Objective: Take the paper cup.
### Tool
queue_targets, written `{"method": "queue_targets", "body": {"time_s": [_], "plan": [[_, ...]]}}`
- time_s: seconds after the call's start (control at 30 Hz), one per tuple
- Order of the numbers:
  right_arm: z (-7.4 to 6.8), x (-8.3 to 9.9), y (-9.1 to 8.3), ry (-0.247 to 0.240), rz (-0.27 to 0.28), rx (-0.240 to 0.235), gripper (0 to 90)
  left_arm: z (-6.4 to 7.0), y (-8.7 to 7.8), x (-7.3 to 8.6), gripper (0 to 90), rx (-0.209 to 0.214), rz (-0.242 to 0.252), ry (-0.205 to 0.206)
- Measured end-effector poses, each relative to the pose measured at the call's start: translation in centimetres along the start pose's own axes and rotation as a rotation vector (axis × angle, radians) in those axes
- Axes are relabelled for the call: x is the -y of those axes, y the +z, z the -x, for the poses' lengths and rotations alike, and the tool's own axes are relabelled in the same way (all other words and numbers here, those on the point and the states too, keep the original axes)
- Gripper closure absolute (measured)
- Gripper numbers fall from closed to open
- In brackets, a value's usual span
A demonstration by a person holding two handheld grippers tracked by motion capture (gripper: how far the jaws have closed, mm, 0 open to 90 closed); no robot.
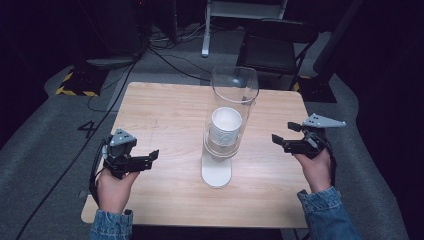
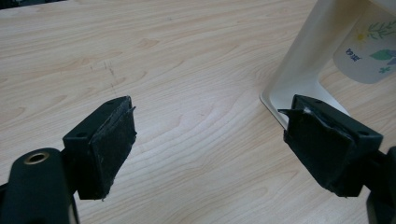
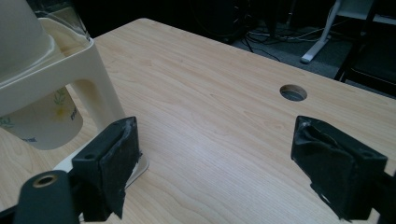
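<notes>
A cup dispenser stands at the middle of the wooden table [image 1: 165, 115]: a clear tube [image 1: 234, 92] on a white stand [image 1: 216, 172], with a stack of white paper cups [image 1: 225, 127] inside. My left gripper [image 1: 150, 157] is held left of it, open and empty. In the left gripper view the jaws [image 2: 210, 109] stand wide apart, with the stand [image 2: 308, 56] and a printed cup [image 2: 371, 56] ahead at right. My right gripper [image 1: 284, 134] is held right of the dispenser, also open and empty. Its view shows the gripper [image 3: 215, 128], the stand [image 3: 88, 70] and the lowest cup [image 3: 42, 121] at left.
A round cable hole [image 3: 293, 92] sits in the tabletop near a far corner. Beyond the table are a black chair [image 1: 275, 47], floor cables [image 1: 170, 57] and a yellow-black striped plate [image 1: 75, 85]. Bare wood lies on both sides of the dispenser.
</notes>
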State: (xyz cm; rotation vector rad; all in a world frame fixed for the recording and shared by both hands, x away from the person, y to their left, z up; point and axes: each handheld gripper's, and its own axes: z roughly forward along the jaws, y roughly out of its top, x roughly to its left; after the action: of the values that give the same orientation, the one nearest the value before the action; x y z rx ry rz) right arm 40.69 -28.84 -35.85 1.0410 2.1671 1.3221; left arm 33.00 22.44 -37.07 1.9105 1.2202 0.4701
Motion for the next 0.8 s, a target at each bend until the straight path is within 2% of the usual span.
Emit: {"method": "queue_targets", "body": {"time_s": [0.3, 0.33, 0.5, 0.6, 0.63, 0.67, 0.8], "plan": [[-0.9, -0.2, 0.6, -0.012, 0.008, -0.02, 12.6, -0.1, 0.4, 0.2, 16.5, 0.004, -0.016, 0.007], [-1.0, -0.3, 0.7, -0.012, 0.012, -0.026, 11.6, -0.1, 0.4, 0.2, 16.5, 0.004, -0.016, -0.003], [-2.0, -0.3, 1.1, -0.04, 0.01, -0.054, 10.8, 0.0, 0.2, 0.2, 16.5, 0.007, -0.006, -0.002], [-3.3, -0.4, 1.7, -0.075, -0.001, -0.089, 10.8, 0.1, 0.3, 0.1, 16.5, 0.009, -0.005, -0.008], [-3.3, -0.4, 1.7, -0.075, -0.001, -0.089, 10.8, 0.1, 0.3, 0.1, 16.5, 0.009, -0.005, -0.008], [-4.0, -0.3, 2.0, -0.087, -0.007, -0.116, 10.7, 0.2, 0.5, -0.1, 16.6, 0.009, -0.006, -0.007], [-5.3, -0.3, 2.5, -0.116, -0.013, -0.16, 10.6, 0.4, 0.8, -0.2, 16.6, 0.01, -0.015, 0.008]]}}
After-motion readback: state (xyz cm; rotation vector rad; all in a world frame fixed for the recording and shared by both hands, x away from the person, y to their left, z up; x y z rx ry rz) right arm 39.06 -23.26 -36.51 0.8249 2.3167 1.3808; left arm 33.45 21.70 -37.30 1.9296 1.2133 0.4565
